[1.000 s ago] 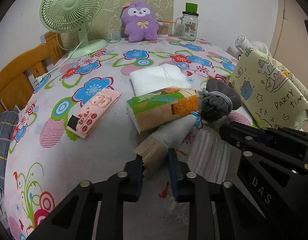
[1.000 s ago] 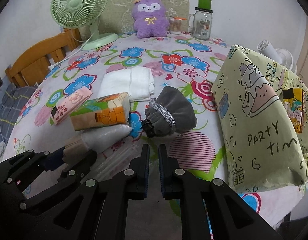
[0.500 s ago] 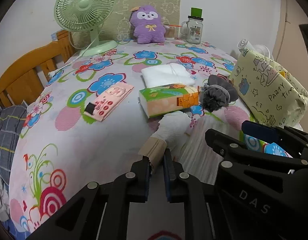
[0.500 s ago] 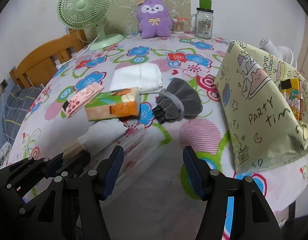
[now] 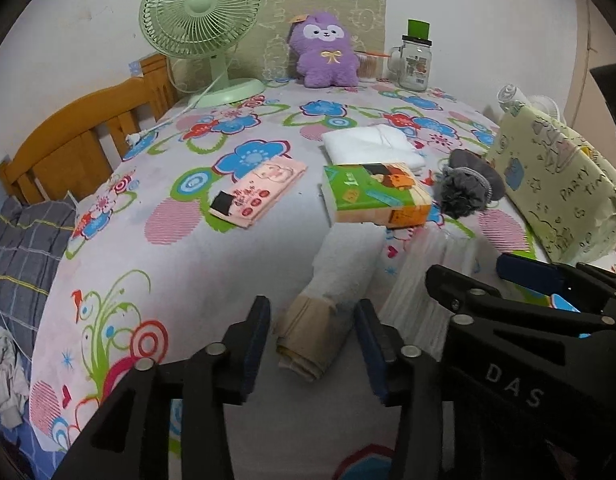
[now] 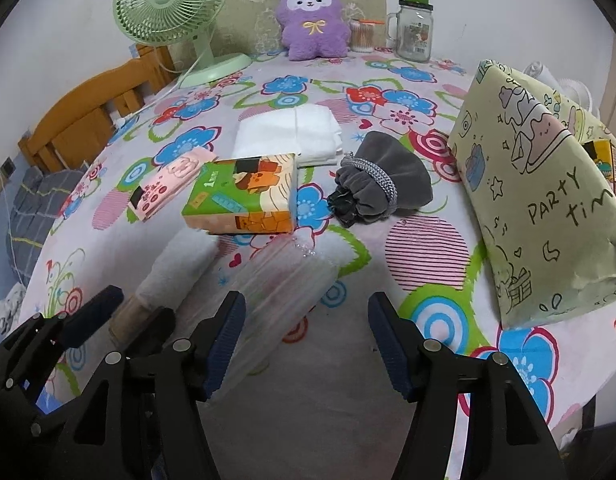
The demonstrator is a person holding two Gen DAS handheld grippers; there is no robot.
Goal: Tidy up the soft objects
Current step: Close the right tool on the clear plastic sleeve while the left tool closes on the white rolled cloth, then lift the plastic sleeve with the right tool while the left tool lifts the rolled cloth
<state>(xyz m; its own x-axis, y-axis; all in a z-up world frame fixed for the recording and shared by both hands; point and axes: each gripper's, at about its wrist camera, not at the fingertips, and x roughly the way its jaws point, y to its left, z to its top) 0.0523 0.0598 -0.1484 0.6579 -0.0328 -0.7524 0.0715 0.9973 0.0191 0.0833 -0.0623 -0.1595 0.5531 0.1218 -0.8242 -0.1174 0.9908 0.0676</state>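
Observation:
A rolled white sock with a tan cuff lies on the flowered table; it also shows in the right wrist view. My left gripper is open, its jaws either side of the tan cuff, not gripping. My right gripper is open and empty over a clear plastic bag. A green tissue pack, a pink tissue pack, a grey drawstring pouch, a folded white cloth and a purple plush lie farther back.
A green fan and a glass jar stand at the back. A yellow-green "Party time" bag lies at the right. A wooden chair stands at the left edge.
My left gripper has opened and let go of the sock cuff, which now lies on the table. My right gripper has opened wide. Both have drawn back towards the near edge.

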